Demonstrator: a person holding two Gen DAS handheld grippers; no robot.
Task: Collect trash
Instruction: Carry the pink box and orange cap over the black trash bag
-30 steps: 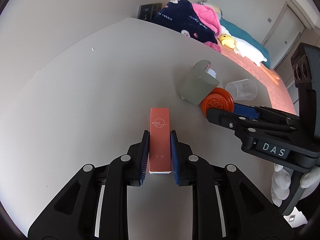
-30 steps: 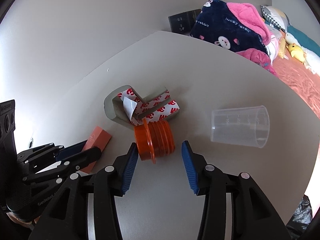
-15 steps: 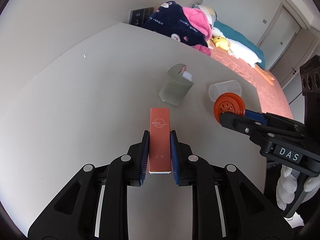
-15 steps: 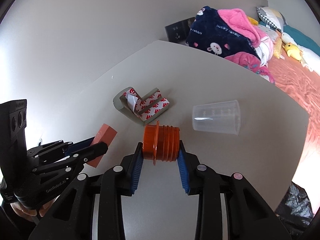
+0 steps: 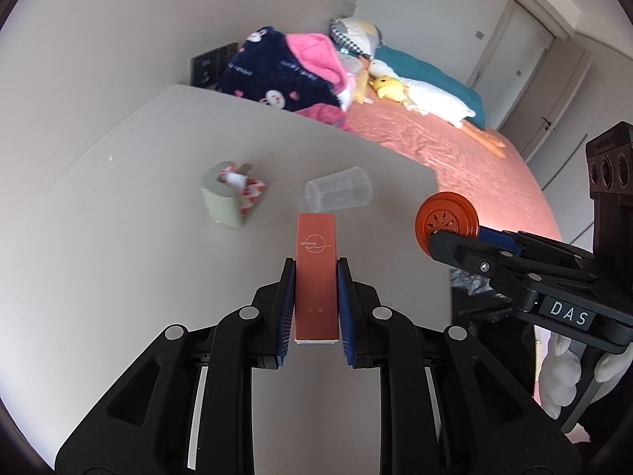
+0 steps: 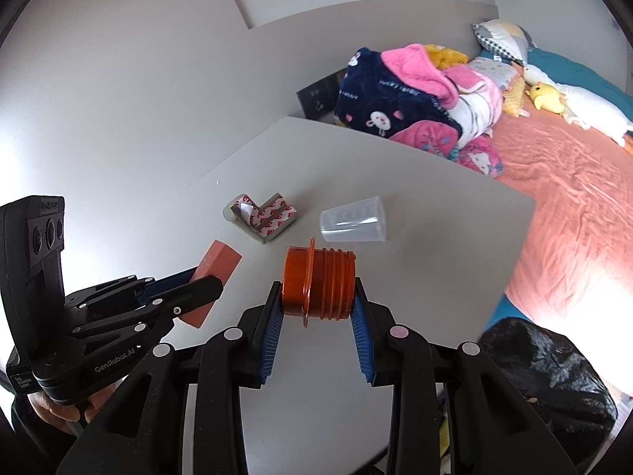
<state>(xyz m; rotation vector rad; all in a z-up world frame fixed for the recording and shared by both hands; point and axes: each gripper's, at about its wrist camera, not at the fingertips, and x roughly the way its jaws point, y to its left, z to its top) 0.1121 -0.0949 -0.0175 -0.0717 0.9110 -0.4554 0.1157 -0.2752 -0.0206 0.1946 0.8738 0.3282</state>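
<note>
The left gripper (image 5: 316, 301) clamped the red box (image 5: 316, 277); the right gripper (image 6: 316, 308) gripped the orange cap (image 6: 318, 285), both above the table (image 6: 415, 237), near the clear cup (image 6: 354, 219).

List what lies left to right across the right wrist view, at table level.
Left tongs gripping the red box → grey foam piece → orange threaded cap → clear plastic cup → black trash bag.

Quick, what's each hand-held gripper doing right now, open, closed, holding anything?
Left hand-held gripper: closed on the red box.
Right hand-held gripper: closed on the orange threaded cap.
</note>
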